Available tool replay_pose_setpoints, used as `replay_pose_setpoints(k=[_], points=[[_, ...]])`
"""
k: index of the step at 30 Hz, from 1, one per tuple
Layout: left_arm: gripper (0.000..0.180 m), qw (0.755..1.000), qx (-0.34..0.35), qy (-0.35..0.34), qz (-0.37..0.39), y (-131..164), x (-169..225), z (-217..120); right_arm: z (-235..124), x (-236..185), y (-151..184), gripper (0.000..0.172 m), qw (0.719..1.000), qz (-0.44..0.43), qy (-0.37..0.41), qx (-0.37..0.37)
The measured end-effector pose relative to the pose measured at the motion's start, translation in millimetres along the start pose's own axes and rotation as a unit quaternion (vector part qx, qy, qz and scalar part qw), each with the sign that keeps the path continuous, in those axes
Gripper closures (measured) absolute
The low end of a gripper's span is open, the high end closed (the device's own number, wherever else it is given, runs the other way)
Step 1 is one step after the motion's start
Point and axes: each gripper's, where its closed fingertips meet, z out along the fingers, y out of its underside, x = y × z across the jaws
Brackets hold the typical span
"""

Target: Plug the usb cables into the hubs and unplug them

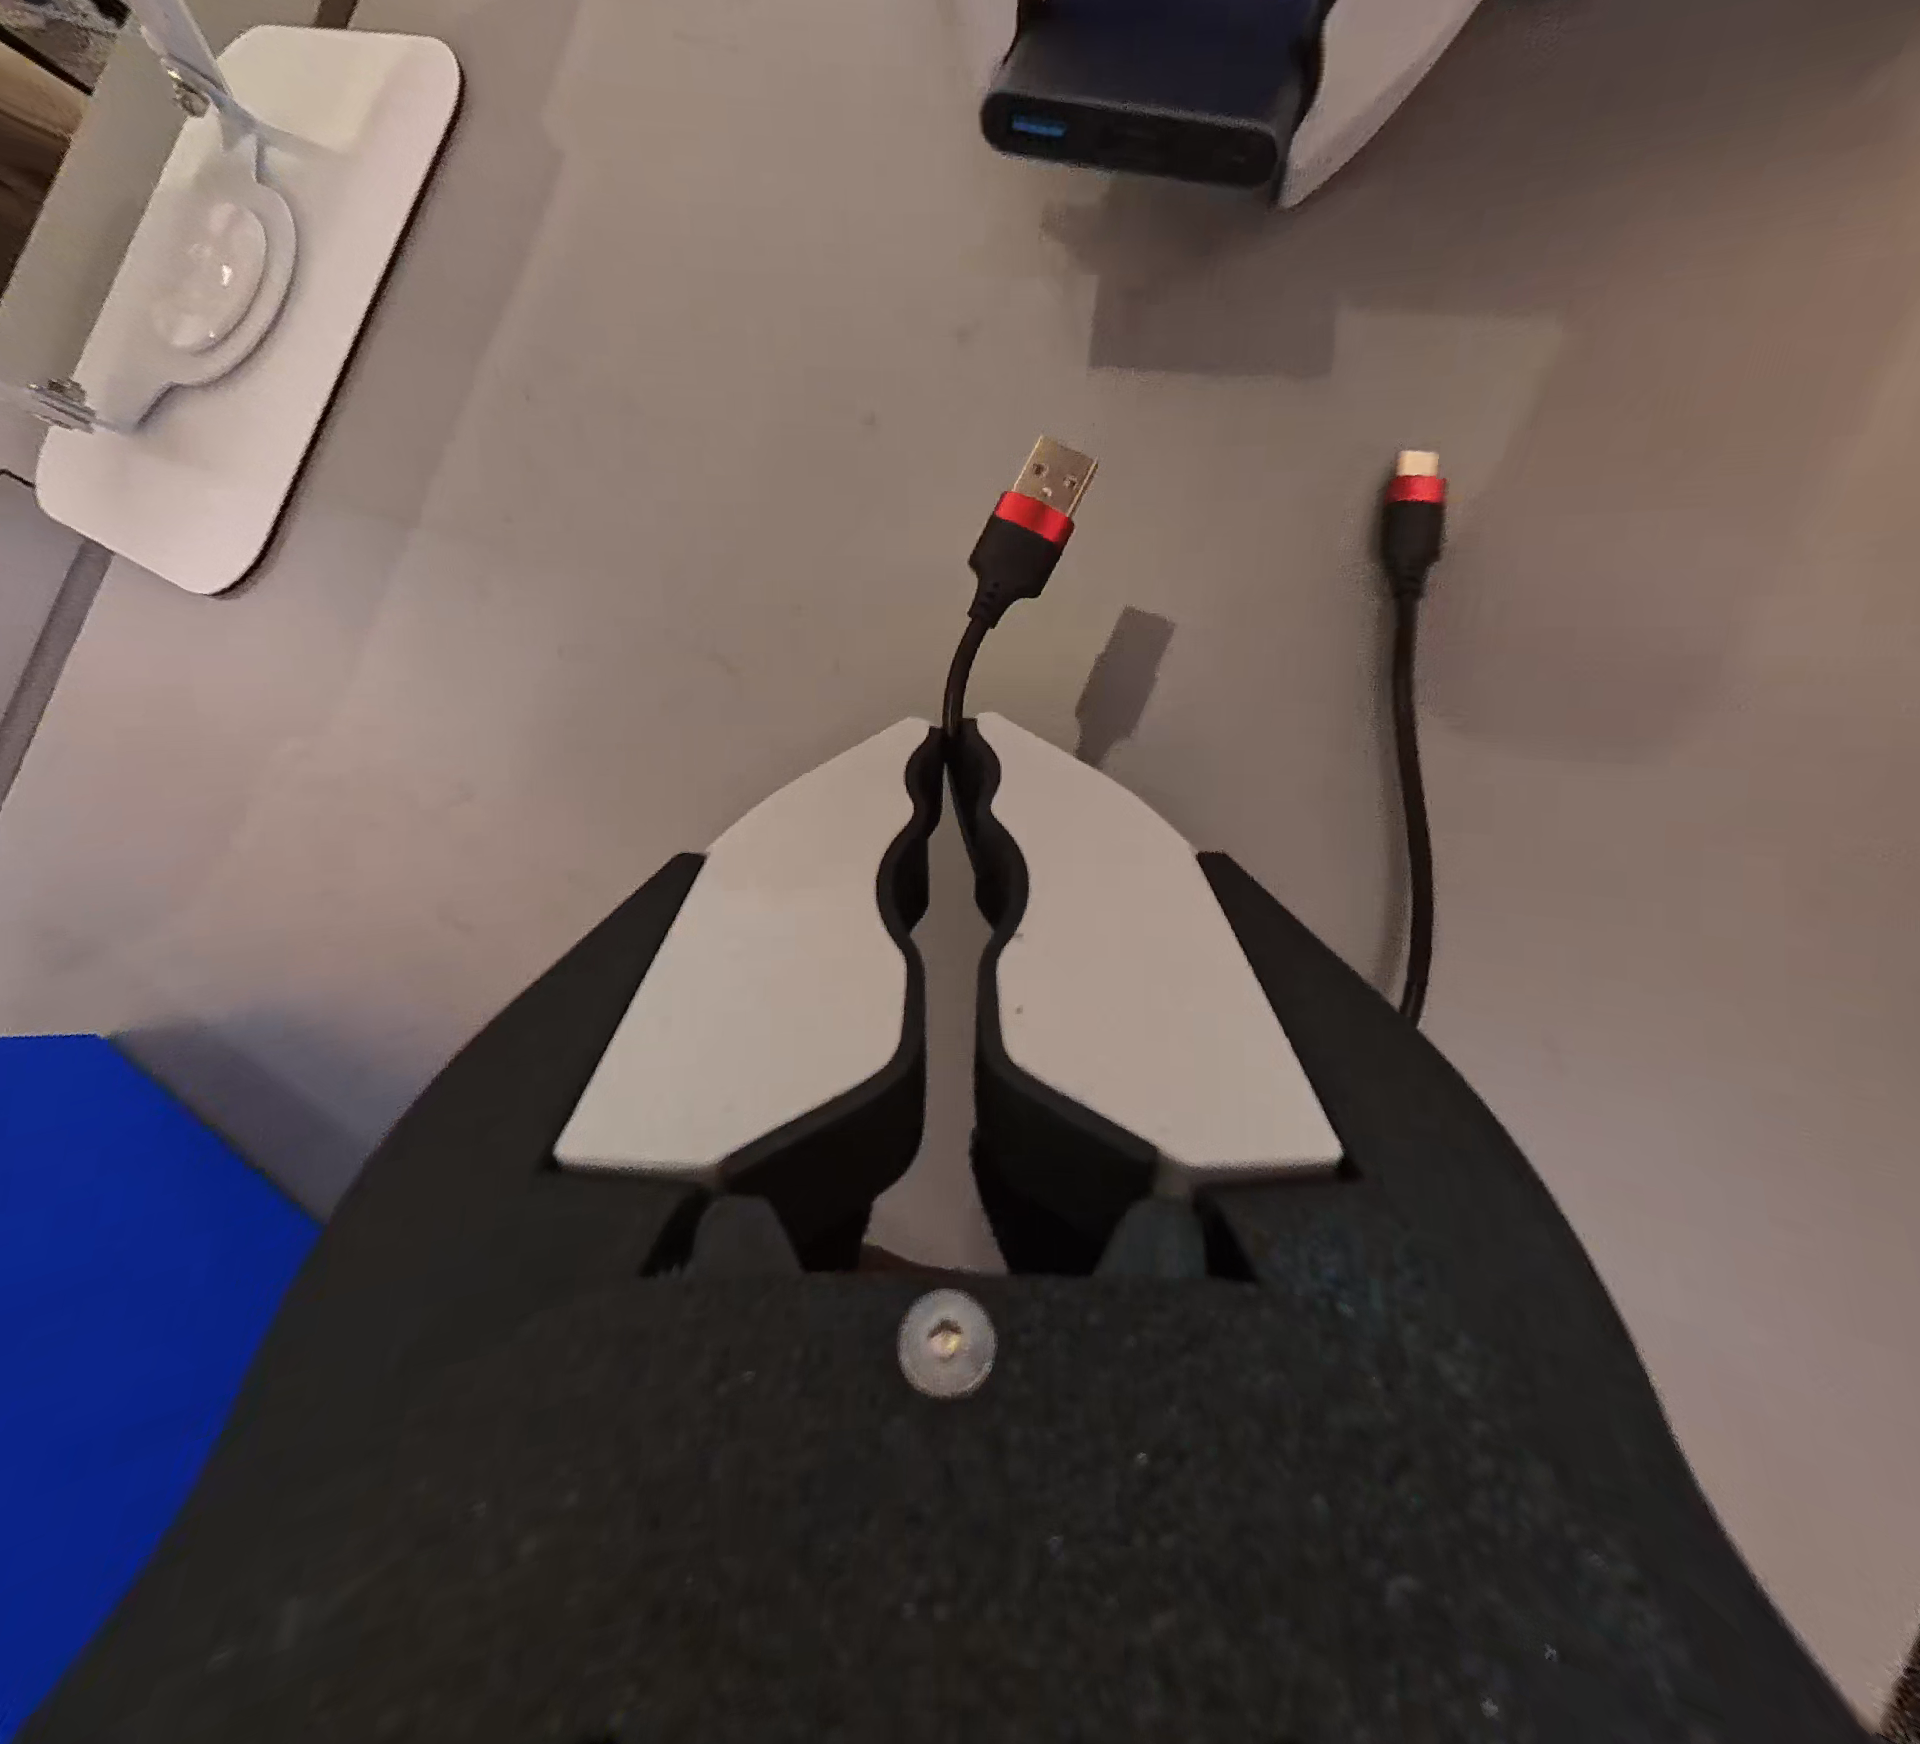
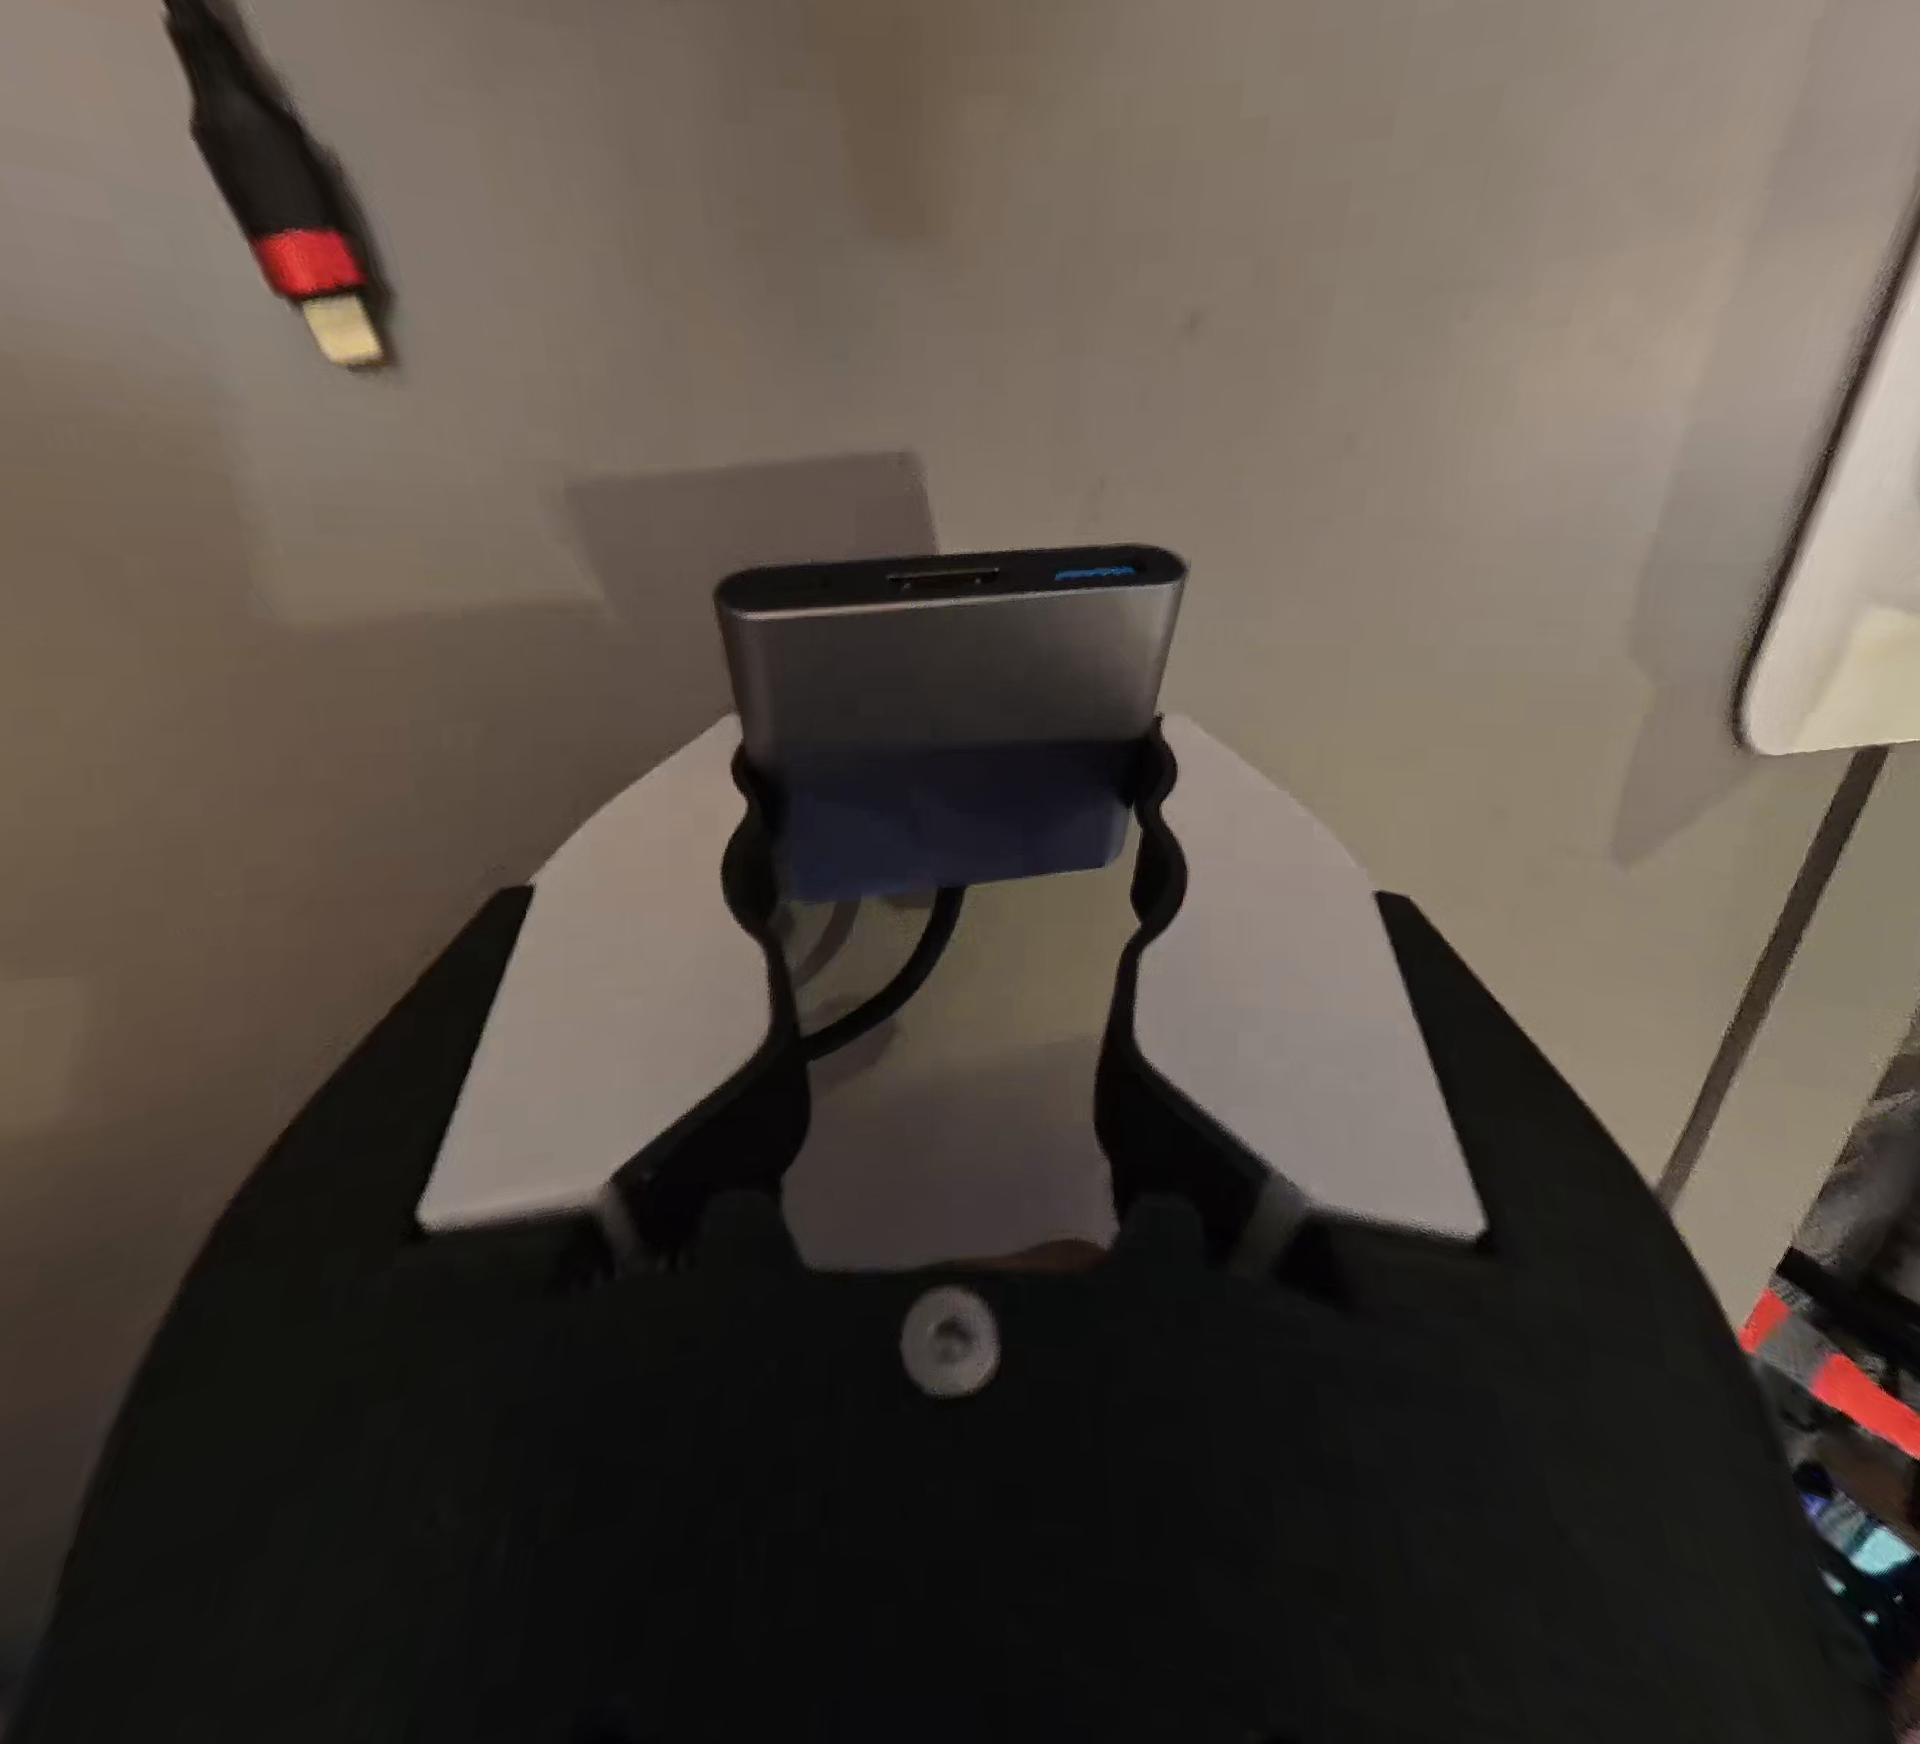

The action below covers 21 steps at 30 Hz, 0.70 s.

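My left gripper [image 1: 954,733] is shut on the thin black cable [image 1: 961,655] just behind a USB-A plug [image 1: 1039,499] with a red collar; the plug sticks out ahead of the fingertips, above the grey table [image 1: 727,344]. A second black cable with a red collar and small plug [image 1: 1415,499] lies on the table to the right; it also shows in the right wrist view [image 2: 301,260]. My right gripper [image 2: 945,759] is shut on a dark grey hub [image 2: 951,655], pads pressed on both its sides, ports facing away. The hub also shows in the left wrist view [image 1: 1143,105], ahead of the plug.
A white stand on a flat white base [image 1: 260,292] sits at the left. A blue object [image 1: 125,1279] is at the lower left. A white board's edge [image 2: 1849,551] is at the right in the right wrist view. The hub's own black cable [image 2: 883,1008] trails back between my right fingers.
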Motion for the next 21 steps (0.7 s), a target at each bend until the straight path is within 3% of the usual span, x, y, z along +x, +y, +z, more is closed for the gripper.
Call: replay_pose_setpoints(k=[7, 10, 15, 21], points=[[0.178, 1.000, -0.003, 0.018, -0.024, 12.3, -1.6, 9.7, 0.1, -16.0, 2.1, 0.104, 0.993, -0.036, -0.086, -0.072], [0.178, 0.999, 0.004, 0.030, -0.038, 14.7, -0.9, 12.4, 3.2, -17.6, -2.1, 0.104, 0.990, -0.043, -0.122, -0.060], [0.178, 0.998, 0.002, 0.045, -0.040, 19.7, 6.8, 17.6, 1.4, -26.7, -6.6, 0.105, 0.991, -0.007, -0.135, 0.008], [0.178, 0.998, 0.002, 0.049, -0.038, 20.4, 10.8, 14.3, -6.5, -39.2, -9.0, 0.090, 0.984, 0.069, -0.110, 0.119]])
